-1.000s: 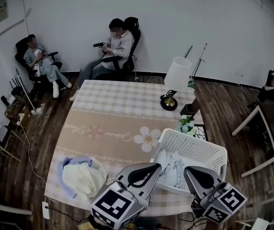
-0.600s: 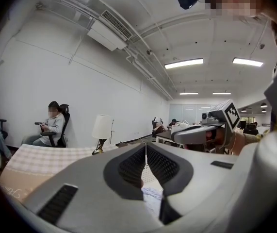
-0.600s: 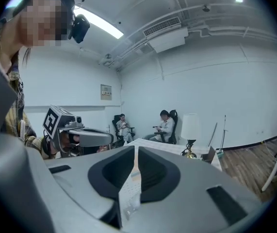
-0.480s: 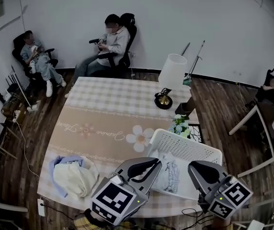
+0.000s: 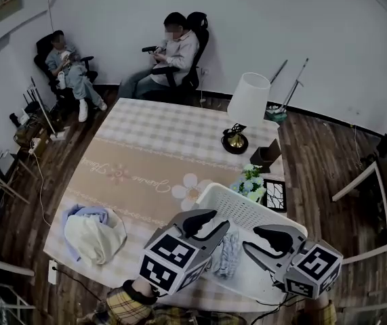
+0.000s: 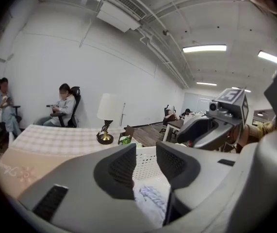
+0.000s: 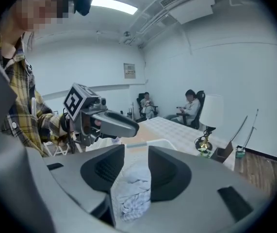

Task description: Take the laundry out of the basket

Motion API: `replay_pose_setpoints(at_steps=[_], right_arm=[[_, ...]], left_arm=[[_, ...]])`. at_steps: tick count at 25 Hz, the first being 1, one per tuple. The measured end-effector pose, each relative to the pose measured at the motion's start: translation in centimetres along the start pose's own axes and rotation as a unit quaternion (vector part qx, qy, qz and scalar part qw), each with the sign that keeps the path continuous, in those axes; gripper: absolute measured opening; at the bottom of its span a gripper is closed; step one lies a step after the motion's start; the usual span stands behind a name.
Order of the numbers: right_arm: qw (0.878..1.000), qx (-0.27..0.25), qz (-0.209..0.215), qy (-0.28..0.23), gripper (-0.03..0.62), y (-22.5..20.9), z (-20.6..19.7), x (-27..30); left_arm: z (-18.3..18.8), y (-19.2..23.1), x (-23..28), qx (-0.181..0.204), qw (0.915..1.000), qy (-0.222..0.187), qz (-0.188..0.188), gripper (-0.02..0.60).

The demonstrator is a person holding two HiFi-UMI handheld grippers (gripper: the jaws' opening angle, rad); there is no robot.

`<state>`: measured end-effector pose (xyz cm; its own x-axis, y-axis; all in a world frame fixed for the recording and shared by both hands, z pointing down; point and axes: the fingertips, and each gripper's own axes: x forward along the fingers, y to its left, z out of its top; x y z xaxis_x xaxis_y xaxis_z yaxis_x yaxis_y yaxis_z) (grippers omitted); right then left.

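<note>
A white lattice basket point(image 5: 249, 210) stands at the table's near right corner with pale blue checked laundry point(image 5: 228, 252) in it. My left gripper point(image 5: 211, 223) hangs over the basket's left side, open, nothing between its pads. My right gripper point(image 5: 251, 241) hangs over the right side, also open and empty. Both pairs of jaws have just been opening. In the left gripper view the laundry point(image 6: 150, 200) lies below the jaws and the basket wall point(image 6: 144, 173) behind them. In the right gripper view the crumpled cloth point(image 7: 132, 188) lies beneath the gap.
A heap of cream and blue clothes point(image 5: 90, 232) lies on the table's near left. A lamp point(image 5: 246, 107), a small flower pot point(image 5: 250, 181) and a picture frame point(image 5: 274, 195) stand beyond the basket. Two people sit on chairs by the far wall.
Both grippers have come down and forward over the basket, and their jaws have gone from shut to open. The head view has shifted slightly.
</note>
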<state>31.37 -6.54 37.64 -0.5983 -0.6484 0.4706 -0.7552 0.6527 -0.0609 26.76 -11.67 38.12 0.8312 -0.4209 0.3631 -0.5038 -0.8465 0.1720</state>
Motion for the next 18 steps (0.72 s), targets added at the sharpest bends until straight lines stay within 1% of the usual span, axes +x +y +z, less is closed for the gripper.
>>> replay_pose_setpoints(at_steps=[1,2,3,5,6,8,10,12,13,14,16,17,18], right_arm=[[1.0,-0.002,0.015,0.011,0.186,-0.2,-0.7,0.4],[0.999,-0.003,0.029,0.02,0.199,-0.4,-1.5,0.8],[0.999,-0.003,0.043,0.028,0.214,-0.6,-2.3,1.3],[0.997,0.001,0.067,0.043,0.245,-0.8,-3.6,2.3],[0.996,0.003,0.077,0.051,0.28,-0.9,-4.1,2.8],[0.993,0.005,0.096,0.071,0.317,-0.9,-5.3,3.9],[0.989,0.007,0.112,0.095,0.342,-0.7,-6.5,5.0],[0.985,0.008,0.124,0.123,0.371,-0.5,-7.9,6.0],[0.982,0.008,0.128,0.138,0.394,-0.5,-8.7,6.5],[0.979,0.008,0.133,0.152,0.403,-0.5,-9.6,6.9],[0.974,0.009,0.143,0.178,0.408,-0.4,-11.1,7.7],[0.971,0.011,0.148,0.188,0.41,-0.3,-11.8,8.1],[0.968,0.012,0.152,0.2,0.41,-0.1,-12.6,8.5]], left_arm=[[-0.3,0.0,0.9,-0.014,0.9999,0.006,0.004,0.172],[-0.6,0.1,1.8,-0.023,0.9996,0.013,0.007,0.189],[-0.8,0.1,2.6,-0.027,0.9993,0.023,0.011,0.198],[-1.5,0.1,4.3,-0.024,0.9985,0.046,0.015,0.204],[-1.9,0.2,5.2,-0.022,0.9978,0.06,0.016,0.215],[-3.0,0.6,6.9,-0.026,0.9955,0.089,0.02,0.221],[-4.4,0.9,8.5,-0.034,0.9915,0.123,0.025,0.221],[-6.0,1.2,9.8,-0.04,0.986,0.159,0.032,0.255],[-6.8,1.3,10.4,-0.044,0.9833,0.173,0.035,0.257],[-7.5,1.5,11.0,-0.051,0.9807,0.185,0.038,0.262],[-8.6,2.0,11.9,-0.076,0.9758,0.201,0.04,0.291],[-9.2,2.2,12.3,-0.091,0.9732,0.207,0.039,0.291],[-9.9,2.3,12.7,-0.109,0.9704,0.213,0.038,0.306]])
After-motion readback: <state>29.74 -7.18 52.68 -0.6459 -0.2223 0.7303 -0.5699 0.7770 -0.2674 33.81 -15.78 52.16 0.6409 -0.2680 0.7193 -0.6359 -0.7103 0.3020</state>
